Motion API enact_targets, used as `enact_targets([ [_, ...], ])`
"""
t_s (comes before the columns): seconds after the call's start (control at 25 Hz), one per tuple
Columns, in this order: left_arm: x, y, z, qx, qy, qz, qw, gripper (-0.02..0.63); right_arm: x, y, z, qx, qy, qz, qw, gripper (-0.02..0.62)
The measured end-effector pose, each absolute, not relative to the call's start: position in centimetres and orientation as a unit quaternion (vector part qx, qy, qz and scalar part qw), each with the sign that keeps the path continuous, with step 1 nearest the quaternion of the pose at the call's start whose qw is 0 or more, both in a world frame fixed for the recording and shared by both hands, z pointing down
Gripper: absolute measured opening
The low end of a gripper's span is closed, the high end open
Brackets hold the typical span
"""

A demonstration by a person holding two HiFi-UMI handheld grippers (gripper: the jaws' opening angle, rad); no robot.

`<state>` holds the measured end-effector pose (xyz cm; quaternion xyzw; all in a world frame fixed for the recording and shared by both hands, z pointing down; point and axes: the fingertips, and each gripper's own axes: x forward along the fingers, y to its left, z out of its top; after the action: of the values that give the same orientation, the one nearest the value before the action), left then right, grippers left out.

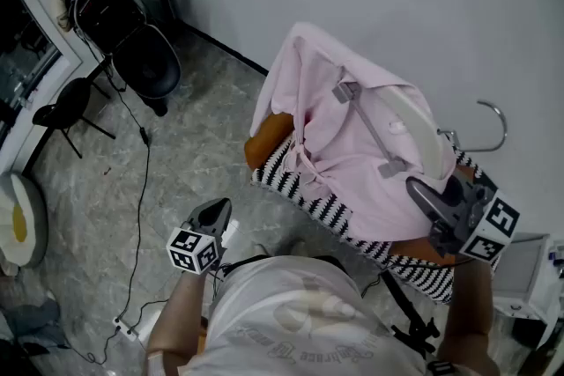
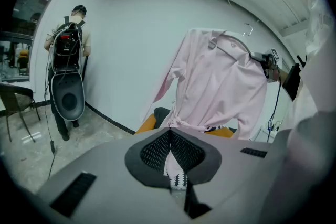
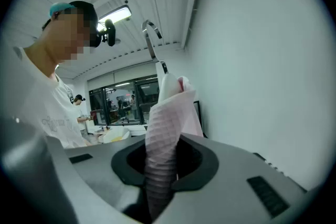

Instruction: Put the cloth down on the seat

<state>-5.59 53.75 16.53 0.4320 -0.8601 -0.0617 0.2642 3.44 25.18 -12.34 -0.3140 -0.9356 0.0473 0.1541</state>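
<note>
The right claw (image 3: 164, 162) is clamped on a fold of the pink cloth (image 1: 348, 163). The cloth hangs on a white hanger (image 1: 414, 123) and is held up over the orange seat (image 1: 267, 139) with its black-and-white striped cover (image 1: 313, 200); whether the hem rests on the seat is unclear. The left claw (image 2: 170, 140) has its jaws together with nothing between them, and it is held low to the left of the seat, apart from the cloth.

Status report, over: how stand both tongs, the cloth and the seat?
Left tongs shut, empty. Right tongs shut on pink cloth, held above seat, not yet down. Striped cover lies on seat.
</note>
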Motion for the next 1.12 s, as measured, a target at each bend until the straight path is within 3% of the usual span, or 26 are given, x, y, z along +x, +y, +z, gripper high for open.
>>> enact_targets([
  [0.4,-5.2,56.4,15.6,0.388,-0.884,-0.077,0.247,0.011,1.6,29.9,-19.3,-0.405,-0.907,0.047,0.1,0.08],
  [0.84,-1.4,61.9,15.2,0.318,-0.911,-0.089,0.245,0.011,0.0,34.7,-20.1,-0.47,-0.873,0.107,0.072,0.078],
  [1.12,-4.0,63.0,16.1,0.308,-0.915,-0.091,0.244,0.011,-3.5,36.0,-19.6,-0.485,-0.868,0.087,0.067,0.078],
])
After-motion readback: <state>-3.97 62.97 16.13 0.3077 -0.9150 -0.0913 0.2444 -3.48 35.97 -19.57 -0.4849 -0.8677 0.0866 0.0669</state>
